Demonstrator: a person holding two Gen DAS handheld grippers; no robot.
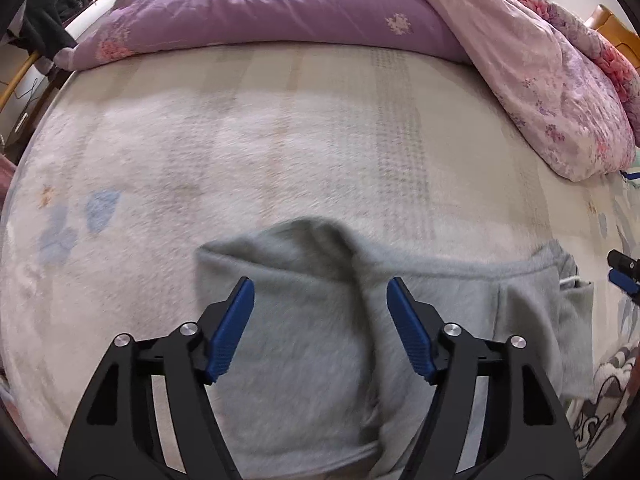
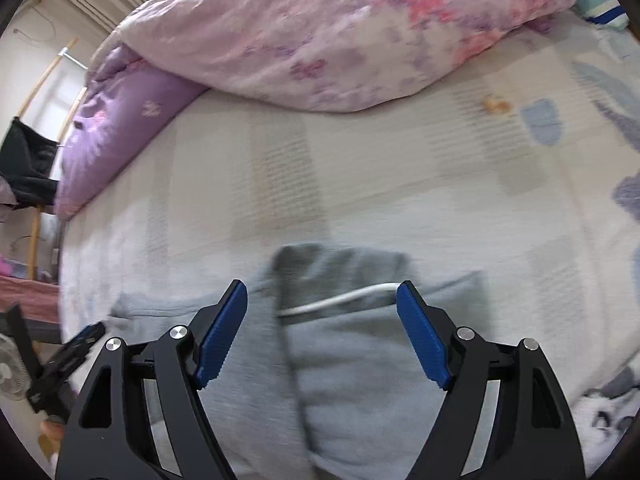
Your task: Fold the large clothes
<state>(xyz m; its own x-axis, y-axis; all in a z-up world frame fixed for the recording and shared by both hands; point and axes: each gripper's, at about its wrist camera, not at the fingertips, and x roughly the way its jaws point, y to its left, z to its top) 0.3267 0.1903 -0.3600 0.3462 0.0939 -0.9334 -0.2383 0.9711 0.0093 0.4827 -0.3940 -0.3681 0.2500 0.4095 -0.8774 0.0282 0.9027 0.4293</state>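
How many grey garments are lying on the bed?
1: a grey garment lies folded on the near part of the pale bed cover, below both open tools. More may be hidden under the pink duvet.

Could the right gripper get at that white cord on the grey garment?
Probably yes: the right gripper hangs open right over the white cord on the grey garment, with nothing lying between them.
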